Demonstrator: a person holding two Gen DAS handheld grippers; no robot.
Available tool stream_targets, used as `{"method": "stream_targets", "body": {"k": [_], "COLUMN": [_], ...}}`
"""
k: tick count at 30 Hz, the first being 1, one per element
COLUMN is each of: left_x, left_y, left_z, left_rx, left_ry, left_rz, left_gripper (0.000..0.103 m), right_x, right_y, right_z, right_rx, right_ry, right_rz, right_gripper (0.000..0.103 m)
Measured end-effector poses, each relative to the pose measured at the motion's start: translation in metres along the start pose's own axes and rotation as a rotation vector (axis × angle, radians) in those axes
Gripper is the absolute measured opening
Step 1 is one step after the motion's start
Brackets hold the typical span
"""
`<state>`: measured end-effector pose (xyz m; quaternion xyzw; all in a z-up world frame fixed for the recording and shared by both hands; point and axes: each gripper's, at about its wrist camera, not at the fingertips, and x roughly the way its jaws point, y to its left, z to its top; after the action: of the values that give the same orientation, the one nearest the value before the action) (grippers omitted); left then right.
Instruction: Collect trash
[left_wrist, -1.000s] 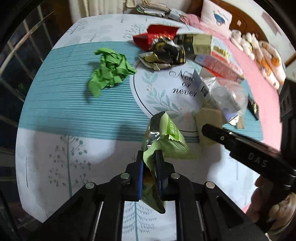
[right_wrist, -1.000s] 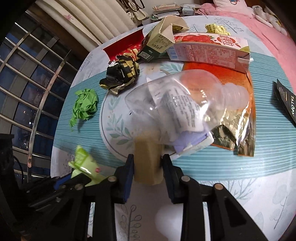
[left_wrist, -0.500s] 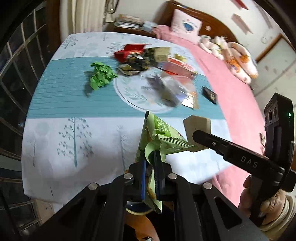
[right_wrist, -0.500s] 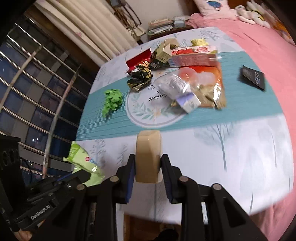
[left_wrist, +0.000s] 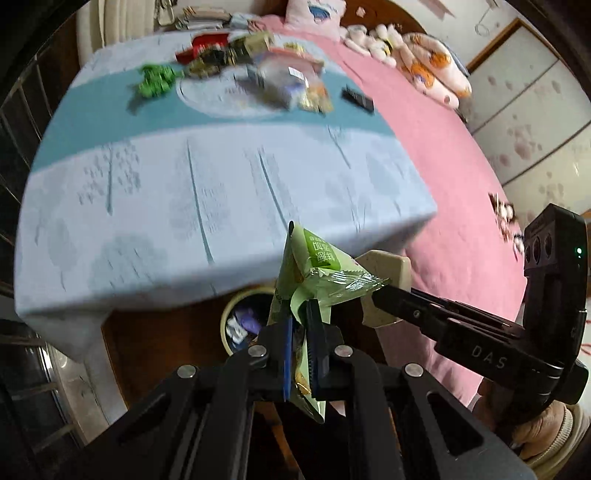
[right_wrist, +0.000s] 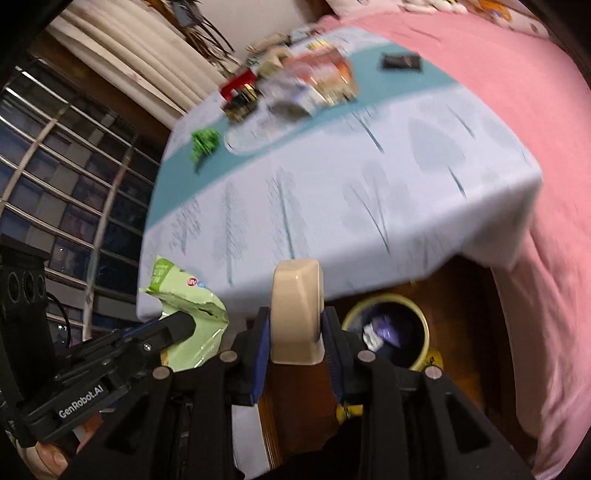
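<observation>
The left gripper (left_wrist: 300, 325) is squeezed tight on a crinkly light-green snack wrapper (left_wrist: 314, 273). The wrapper sticks up from between the blue pads, long way up and down, with a shiny clear flap folding off to the right.

The right gripper (right_wrist: 295, 332) is partly closed on a smooth beige plastic block (right_wrist: 297, 310). The block stands on end between the pads, its rounded top pointing toward the table.

Both grippers hang off the near edge of the table with the pale blue tree-print cloth (left_wrist: 207, 177). Below them, on the brown floor, sits a round yellow-rimmed bin (right_wrist: 386, 328) with scraps inside. More trash lies blurry at the table's far end, beside a pink bed (left_wrist: 436, 122).
</observation>
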<state>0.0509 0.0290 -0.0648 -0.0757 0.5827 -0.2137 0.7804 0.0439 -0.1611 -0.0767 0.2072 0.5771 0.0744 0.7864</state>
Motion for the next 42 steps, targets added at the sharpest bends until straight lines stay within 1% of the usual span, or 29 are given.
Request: {"method": "stream_targets", "body": {"k": [4, 6, 9, 11, 16, 19, 20, 22, 23, 24, 25, 26, 27, 29, 31, 34, 39, 42], "left_x": [0.035, 0.055, 0.096, 0.119, 0.195, 0.235, 0.249, 0.27, 0.28, 0.291, 0.299, 0.306, 0.312, 0.32, 0.322, 0.321, 0.297, 0.275], "left_y": [-0.003, -0.001, 0.004, 0.006, 0.019, 0.026, 0.029, 0.034, 0.037, 0.041, 0.043, 0.045, 0.049, 0.054, 0.059, 0.064, 0.06, 0.055], "left_z": [-0.026, -0.036, -0.053, -0.06, -0.077, -0.081, -0.083, -0.086, -0.087, -0.09, -0.091, -0.092, -0.094, -0.095, -0.094, -0.095, -0.09, -0.088], "left_rx": [0.012, 0.008, 0.003, 0.008, 0.0, -0.01, -0.008, -0.003, -0.003, -0.005, -0.01, -0.02, -0.031, -0.049, -0.066, -0.062, -0.075, -0.071], "left_ry": [0.047, 0.076, 0.121, 0.131, 0.163, 0.163, 0.16, 0.149, 0.144, 0.144, 0.145, 0.148, 0.153, 0.161, 0.157, 0.159, 0.138, 0.122], "left_rz": [0.015, 0.023, 0.033, 0.045, 0.09, 0.106, 0.116, 0.14, 0.158, 0.173, 0.177, 0.183, 0.187, 0.186, 0.184, 0.204, 0.211, 0.215], "left_gripper": [0.005, 0.005, 0.005, 0.005, 0.005, 0.005, 0.007, 0.02, 0.033, 0.042, 0.044, 0.049, 0.057, 0.067, 0.067, 0.067, 0.067, 0.067], "right_x": [0.028, 0.051, 0.086, 0.107, 0.176, 0.217, 0.229, 0.253, 0.264, 0.272, 0.277, 0.283, 0.288, 0.293, 0.295, 0.287, 0.262, 0.243], "right_y": [-0.026, -0.046, -0.073, -0.085, -0.127, -0.148, -0.154, -0.165, -0.17, -0.174, -0.177, -0.179, -0.18, -0.178, -0.179, -0.181, -0.172, -0.164], "right_z": [-0.026, -0.039, -0.051, -0.058, -0.071, -0.077, -0.08, -0.084, -0.086, -0.088, -0.09, -0.091, -0.092, -0.091, -0.091, -0.087, -0.078, -0.074], "right_rx": [0.031, 0.073, 0.118, 0.121, 0.157, 0.152, 0.147, 0.139, 0.134, 0.128, 0.121, 0.112, 0.104, 0.089, 0.085, 0.096, 0.088, 0.076], "right_ry": [0.039, 0.069, 0.101, 0.109, 0.152, 0.174, 0.179, 0.193, 0.196, 0.193, 0.195, 0.2, 0.201, 0.194, 0.189, 0.178, 0.116, 0.097], "right_rz": [-0.04, -0.058, -0.074, -0.085, -0.093, -0.092, -0.09, -0.087, -0.087, -0.092, -0.095, -0.096, -0.092, -0.087, -0.098, -0.112, -0.115, -0.121], "right_gripper": [0.027, 0.027, 0.027, 0.027, 0.027, 0.027, 0.028, 0.028, 0.028, 0.028, 0.028, 0.03, 0.031, 0.042, 0.045, 0.045, 0.045, 0.045]}}
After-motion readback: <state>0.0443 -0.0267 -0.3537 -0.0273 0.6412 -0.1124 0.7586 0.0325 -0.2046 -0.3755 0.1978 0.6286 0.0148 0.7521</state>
